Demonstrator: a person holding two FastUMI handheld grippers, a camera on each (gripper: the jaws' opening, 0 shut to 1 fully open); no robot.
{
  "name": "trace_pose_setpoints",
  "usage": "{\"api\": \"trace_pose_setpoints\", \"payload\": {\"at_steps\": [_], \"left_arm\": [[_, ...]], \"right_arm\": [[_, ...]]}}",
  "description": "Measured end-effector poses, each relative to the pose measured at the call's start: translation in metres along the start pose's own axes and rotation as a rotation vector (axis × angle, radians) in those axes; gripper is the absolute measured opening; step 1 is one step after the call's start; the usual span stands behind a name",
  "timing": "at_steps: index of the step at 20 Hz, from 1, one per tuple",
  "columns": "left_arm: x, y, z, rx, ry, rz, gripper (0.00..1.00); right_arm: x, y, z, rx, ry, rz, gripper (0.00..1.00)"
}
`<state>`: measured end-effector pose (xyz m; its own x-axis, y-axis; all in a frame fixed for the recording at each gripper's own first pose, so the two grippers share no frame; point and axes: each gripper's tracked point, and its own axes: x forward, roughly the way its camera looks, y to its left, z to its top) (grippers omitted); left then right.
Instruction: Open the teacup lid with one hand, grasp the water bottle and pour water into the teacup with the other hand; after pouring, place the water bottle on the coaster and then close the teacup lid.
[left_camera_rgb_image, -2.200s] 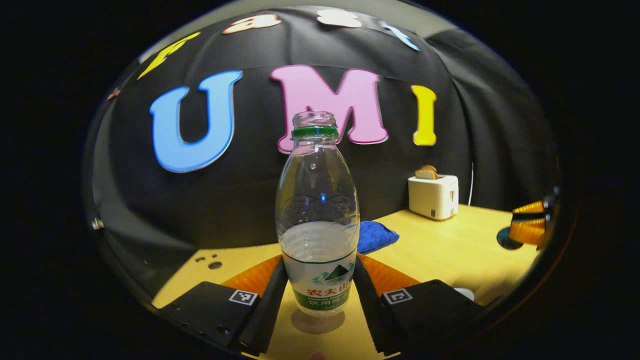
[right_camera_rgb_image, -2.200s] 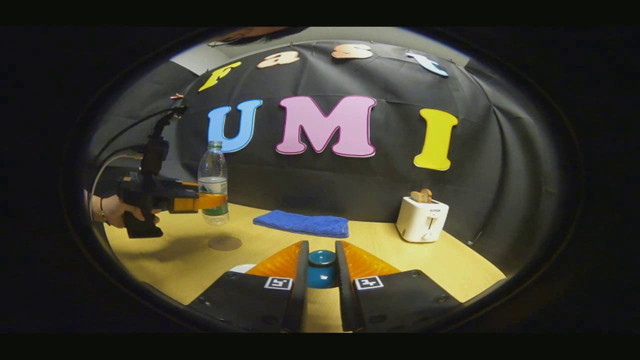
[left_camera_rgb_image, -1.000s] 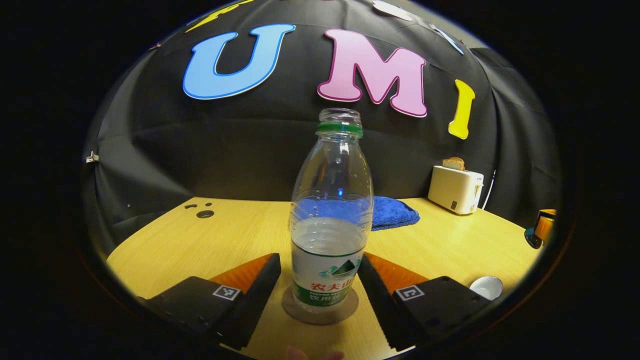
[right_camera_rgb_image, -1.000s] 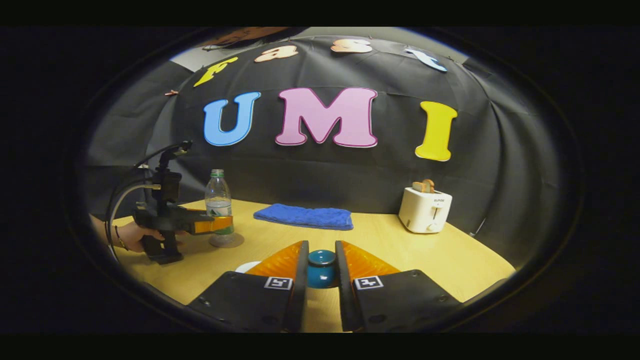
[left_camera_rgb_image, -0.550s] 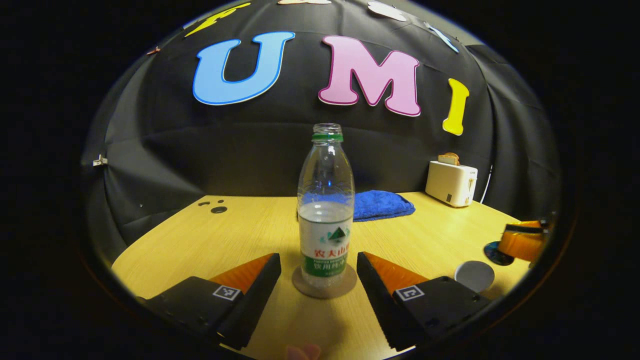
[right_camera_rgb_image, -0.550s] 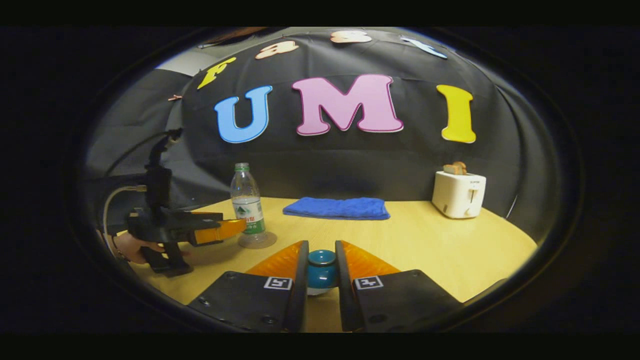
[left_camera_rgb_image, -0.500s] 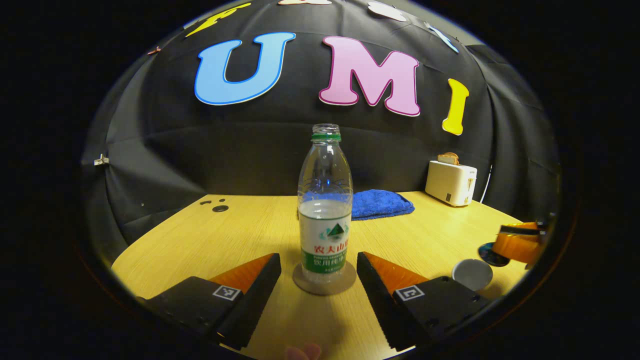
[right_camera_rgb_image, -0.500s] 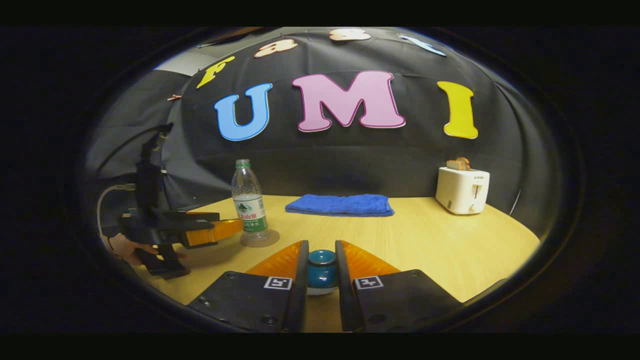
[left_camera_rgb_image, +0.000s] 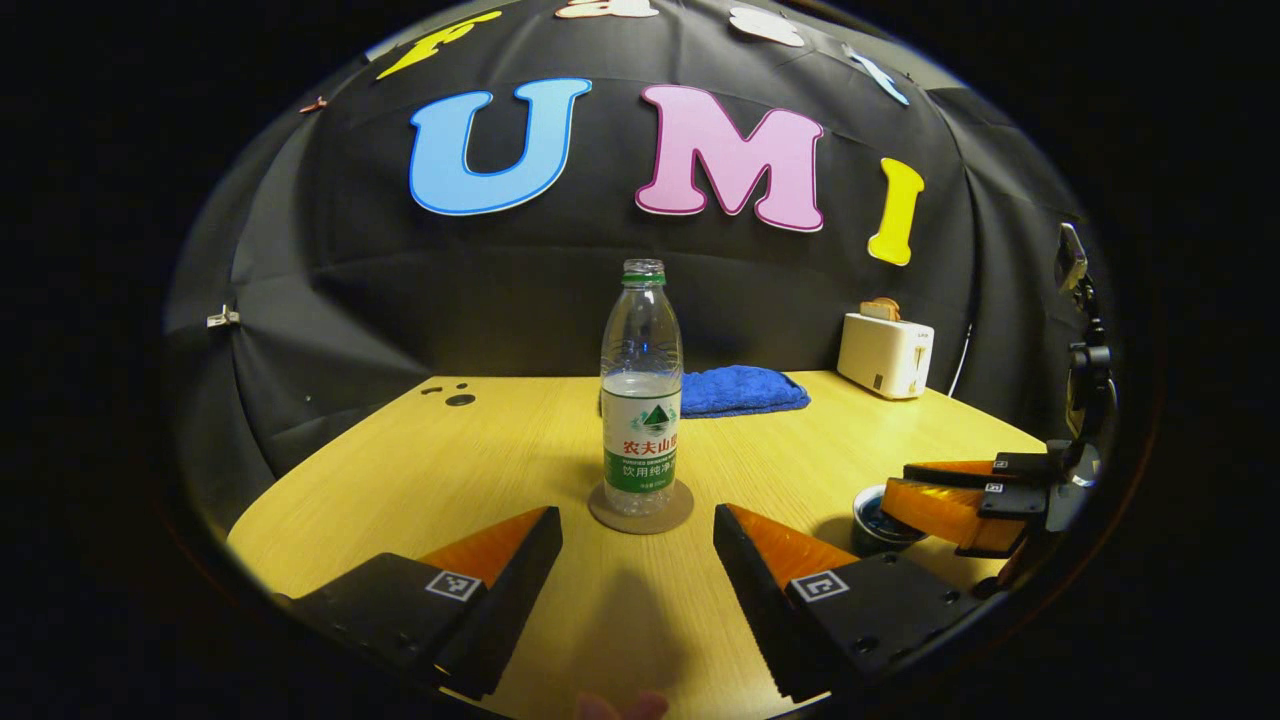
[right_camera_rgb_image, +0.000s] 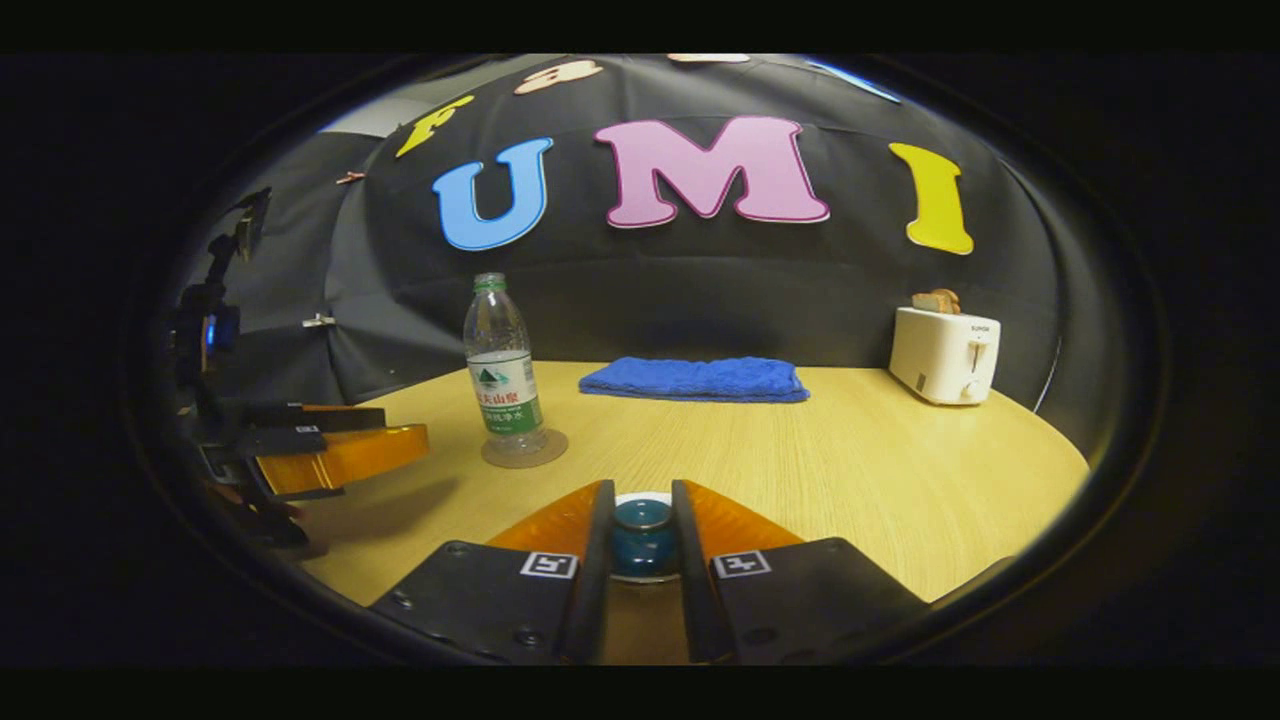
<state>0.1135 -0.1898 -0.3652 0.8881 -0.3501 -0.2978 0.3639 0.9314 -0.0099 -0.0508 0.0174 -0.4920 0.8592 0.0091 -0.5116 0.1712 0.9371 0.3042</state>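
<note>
The clear water bottle (left_camera_rgb_image: 641, 400), part full and uncapped, stands upright on the round brown coaster (left_camera_rgb_image: 640, 510) on the wooden table. My left gripper (left_camera_rgb_image: 636, 516) is open just short of it, touching nothing; it also shows from the side in the right gripper view (right_camera_rgb_image: 345, 452). My right gripper (right_camera_rgb_image: 641, 490) is shut on the teal knob of the teacup lid (right_camera_rgb_image: 641, 532). In the left gripper view the right gripper (left_camera_rgb_image: 945, 497) holds the lid low over the dark teacup (left_camera_rgb_image: 868, 512). I cannot tell whether the lid rests on the cup's rim.
A folded blue cloth (right_camera_rgb_image: 696, 380) lies at the back of the table (right_camera_rgb_image: 860, 470). A white toaster (right_camera_rgb_image: 944, 355) with bread stands at the back right. Small holes (left_camera_rgb_image: 458, 398) mark the table's far left.
The left gripper set the bottle on the coaster, opened and drew back. The right gripper carried the lid down and over to the teacup.
</note>
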Motion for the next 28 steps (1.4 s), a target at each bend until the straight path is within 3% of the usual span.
{"api": "trace_pose_setpoints", "payload": {"at_steps": [1,2,3,4,6,10,12,17,18,21,24,28], "left_arm": [[-0.001,0.000,0.001,0.000,0.001,0.001,0.96],[-0.003,0.001,0.002,0.000,0.002,0.005,0.96],[-0.005,0.002,0.004,-0.001,0.004,0.010,0.96],[-0.008,0.002,0.005,-0.004,0.007,0.017,0.96],[-0.014,0.002,0.007,-0.016,0.022,0.025,0.96],[-0.034,0.001,0.032,-0.034,0.043,0.048,0.96],[-0.047,-0.001,0.058,-0.035,0.039,0.049,0.96],[-0.087,-0.004,0.129,-0.039,0.020,0.051,0.96],[-0.094,-0.003,0.142,-0.035,0.015,0.056,0.96],[-0.113,-0.004,0.175,-0.007,0.011,0.052,0.96],[-0.131,-0.002,0.198,0.003,-0.011,0.044,0.96],[-0.152,0.007,0.211,0.020,-0.033,0.087,0.96]], "right_arm": [[0.000,0.000,0.000,-0.001,0.000,0.002,0.35],[0.000,0.000,0.001,0.001,0.000,0.001,0.50],[-0.001,-0.001,0.003,0.004,-0.002,-0.001,0.51],[-0.004,-0.001,0.007,0.008,-0.004,0.001,0.65],[-0.010,-0.001,0.022,-0.002,-0.010,-0.003,0.72],[-0.037,0.001,0.078,-0.021,-0.035,-0.005,0.73],[-0.053,0.005,0.115,-0.024,-0.055,-0.005,0.84],[-0.094,0.015,0.211,-0.017,-0.129,-0.031,0.88],[-0.102,0.014,0.229,-0.025,-0.143,-0.043,0.93],[-0.125,0.023,0.276,-0.048,-0.187,-0.054,0.92],[-0.145,0.030,0.306,-0.071,-0.233,-0.053,0.96],[-0.159,0.032,0.309,-0.066,-0.250,-0.058,0.96]]}}
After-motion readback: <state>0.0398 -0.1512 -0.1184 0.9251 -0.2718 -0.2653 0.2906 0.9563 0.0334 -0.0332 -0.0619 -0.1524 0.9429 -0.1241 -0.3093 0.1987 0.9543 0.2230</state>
